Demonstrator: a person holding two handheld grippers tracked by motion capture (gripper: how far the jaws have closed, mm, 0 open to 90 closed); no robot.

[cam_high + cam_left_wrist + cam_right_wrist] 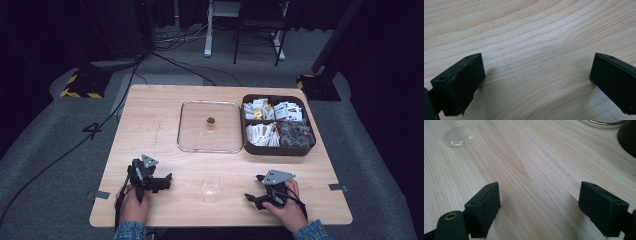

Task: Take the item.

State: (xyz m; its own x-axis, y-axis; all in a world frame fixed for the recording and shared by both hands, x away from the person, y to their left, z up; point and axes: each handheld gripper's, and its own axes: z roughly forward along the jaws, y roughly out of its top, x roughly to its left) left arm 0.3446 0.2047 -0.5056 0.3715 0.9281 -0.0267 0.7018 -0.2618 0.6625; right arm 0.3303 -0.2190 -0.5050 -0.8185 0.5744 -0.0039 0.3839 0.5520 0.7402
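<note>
I hold my left gripper (159, 183) low over the pale wooden table (150, 125), near its front edge, with its jaws spread wide and nothing between them but bare wood grain; in the left gripper view (537, 75) both black jaws sit far apart at the picture's sides. My right gripper (256, 192) rests at the same front edge, its jaws likewise wide apart and empty, as the right gripper view (539, 207) shows.

A clear plastic cup (211, 188) stands upright on the table between my two grippers, just beside neither, open mouth upward; being round, it has no long axis across the table. In the right gripper view the cup (460, 133) sits ahead and to the left of my jaws.

Beyond the cup, toward the far side of the table, lies a clear square lid (192, 142) with rounded corners, flat on the wood, a small brass-coloured knob (211, 121) at its middle. Touching the lid's right edge is a dark compartmented box (280, 149) filled with small packets (265, 134), its long axis running left to right across the table.

My left hand (132, 207) and right hand (287, 212) grip the handles from below.
</note>
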